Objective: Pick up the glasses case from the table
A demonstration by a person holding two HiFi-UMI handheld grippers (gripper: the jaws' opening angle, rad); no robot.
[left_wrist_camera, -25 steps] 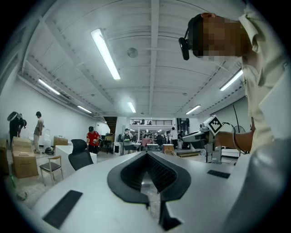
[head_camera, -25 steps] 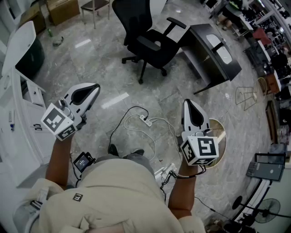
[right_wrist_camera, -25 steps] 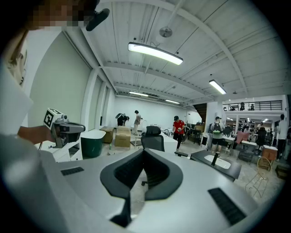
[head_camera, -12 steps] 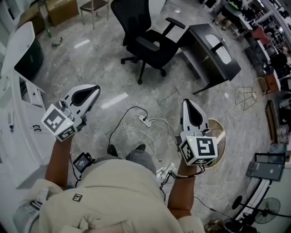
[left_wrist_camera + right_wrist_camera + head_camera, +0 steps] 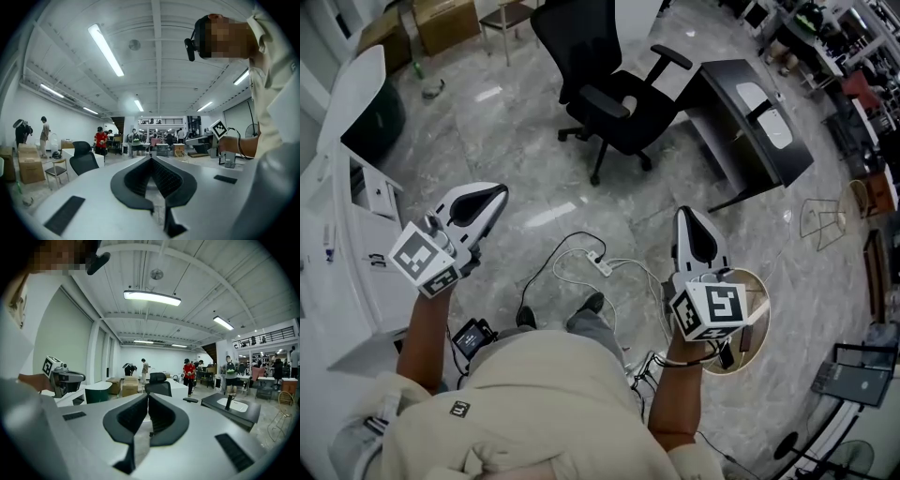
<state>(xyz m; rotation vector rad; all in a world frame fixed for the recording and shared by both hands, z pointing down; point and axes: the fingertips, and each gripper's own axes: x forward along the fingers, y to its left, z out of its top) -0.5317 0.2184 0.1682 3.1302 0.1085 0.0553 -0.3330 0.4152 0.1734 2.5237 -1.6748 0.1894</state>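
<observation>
Two closed grippers point(image 5: 494, 192) point(image 5: 688, 215), one black office chair point(image 5: 614, 98).

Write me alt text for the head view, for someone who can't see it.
Seen from above, a standing person holds the left tongs and right tongs out in front, both shut and empty, over a grey marble floor. Ahead stand a black office chair and a dark desk; a white power strip lies by the feet.
</observation>
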